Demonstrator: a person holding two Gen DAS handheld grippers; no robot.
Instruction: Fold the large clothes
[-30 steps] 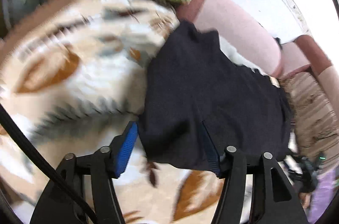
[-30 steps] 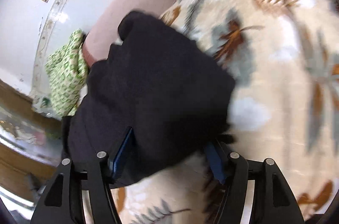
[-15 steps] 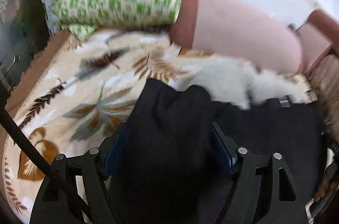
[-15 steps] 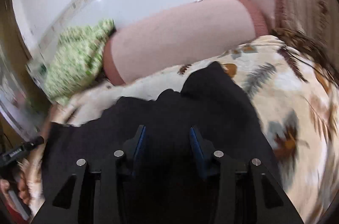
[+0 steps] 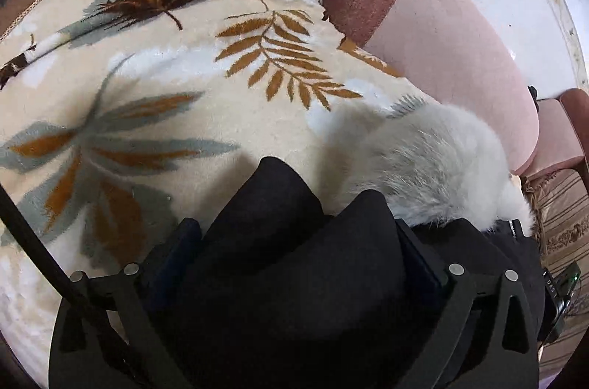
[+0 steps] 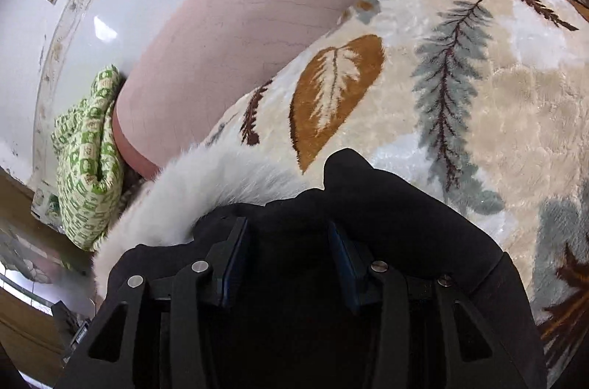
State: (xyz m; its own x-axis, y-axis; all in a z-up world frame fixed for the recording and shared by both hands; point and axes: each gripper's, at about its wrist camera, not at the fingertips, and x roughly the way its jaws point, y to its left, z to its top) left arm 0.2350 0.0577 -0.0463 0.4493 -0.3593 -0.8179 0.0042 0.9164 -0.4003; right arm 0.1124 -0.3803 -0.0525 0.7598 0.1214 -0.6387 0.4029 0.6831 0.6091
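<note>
Left gripper (image 5: 294,260) points steeply down toward 12 o'clock, its fingers (image 5: 173,256) having just spread wide, pads loose beside dark cloth. Right gripper (image 6: 287,263) tilts down likewise, its fingers (image 6: 232,263) half closed around cloth

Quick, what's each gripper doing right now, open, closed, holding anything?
Left gripper: jaws wide, just been opening, black garment bunched between them.
Right gripper: narrower, garment between the pads; grip cannot be told.
</note>
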